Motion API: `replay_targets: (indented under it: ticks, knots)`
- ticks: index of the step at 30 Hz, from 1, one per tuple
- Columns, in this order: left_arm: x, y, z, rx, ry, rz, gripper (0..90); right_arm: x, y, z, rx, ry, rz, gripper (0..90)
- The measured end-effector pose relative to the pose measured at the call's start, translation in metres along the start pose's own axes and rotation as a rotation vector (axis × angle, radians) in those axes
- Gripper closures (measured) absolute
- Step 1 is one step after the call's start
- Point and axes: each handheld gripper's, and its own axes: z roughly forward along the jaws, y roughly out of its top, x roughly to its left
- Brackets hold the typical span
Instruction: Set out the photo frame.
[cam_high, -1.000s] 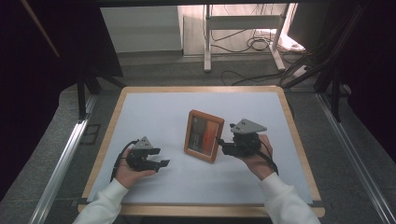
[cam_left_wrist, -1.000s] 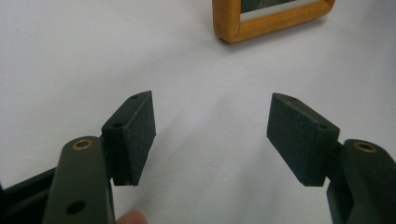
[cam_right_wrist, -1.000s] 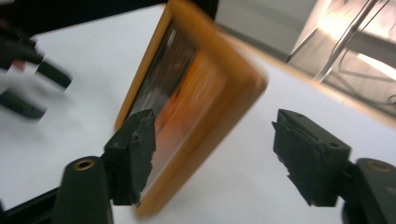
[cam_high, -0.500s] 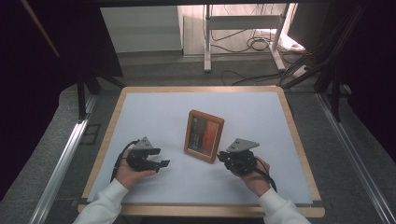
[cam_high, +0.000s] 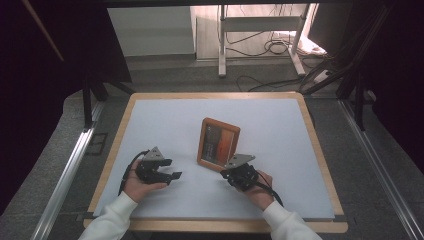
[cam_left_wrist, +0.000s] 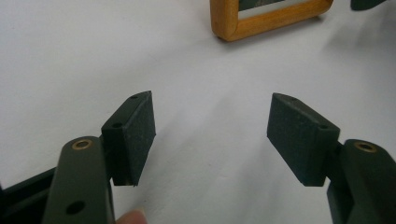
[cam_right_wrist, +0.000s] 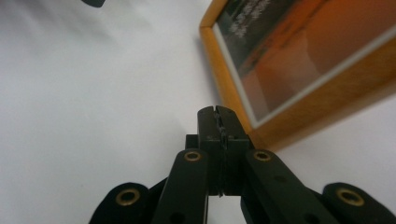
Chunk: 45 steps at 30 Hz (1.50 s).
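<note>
Frame (cam_high: 218, 143) stands mid bench (cam_high: 150, 125), long axis upright, leaning back. R gripper (cam_high: 235, 172) jaws together, empty, just beside frame's near right corner, nearer than L gripper (cam_high: 172, 175), jaws apart, empty, well left

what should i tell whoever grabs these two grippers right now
Left gripper: jaws open, nothing between them, resting low over the white table, apart from the frame.
Right gripper: jaws have just been closing and are now shut with nothing between them, tips next to the near corner of the wooden picture frame.
Frame: near the table's middle, picture side facing the person, apparently propped up; neither gripper holds it.
Done: the frame looks placed and released.
Left: probably just check that it stands steady and draw the right gripper clear.
</note>
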Motion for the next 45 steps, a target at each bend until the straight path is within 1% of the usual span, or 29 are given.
replay_targets:
  ticks: [3,6,9,13,14,15,18,20,25,32,45]
  knots:
    - [0.0,0.0,0.0,-0.001,0.0,0.0,32.2,0.003,0.002,0.006,0.009,0.005,-0.009,90.0]
    - [0.0,0.0,0.0,-0.003,-0.001,0.003,32.2,0.003,0.003,0.01,0.017,-0.003,-0.018,90.0]
    - [0.0,0.0,0.0,-0.003,-0.001,0.004,32.2,0.0,0.001,0.011,0.027,-0.012,-0.009,90.0]
    - [0.0,0.0,0.0,-0.003,-0.002,0.004,32.2,-0.007,-0.004,0.014,0.038,-0.031,0.007,90.0]
    - [0.0,0.0,-0.001,-0.004,-0.003,0.005,32.2,-0.009,-0.005,0.014,0.039,-0.022,0.013,90.0]
    - [0.0,0.0,-0.001,-0.004,-0.002,0.005,32.2,-0.011,-0.006,0.014,0.034,-0.012,0.025,90.0]
    - [0.0,0.0,0.0,-0.003,-0.003,0.003,32.2,-0.011,-0.006,0.013,0.036,-0.025,0.01,90.0]
    - [0.0,0.0,0.0,-0.002,-0.004,0.005,32.2,-0.011,-0.006,0.013,0.035,-0.022,0.016,90.0]
    - [0.0,0.0,0.0,-0.003,-0.003,0.004,32.2,-0.013,-0.007,0.013,0.036,-0.024,0.013,90.0]
    - [0.001,0.0,0.0,-0.001,-0.004,0.005,32.2,-0.019,-0.01,0.01,0.035,-0.041,0.029,90.0]
    - [0.001,0.0,0.0,-0.002,-0.004,0.006,32.1,-0.025,-0.011,0.007,0.028,-0.066,0.033,90.0]
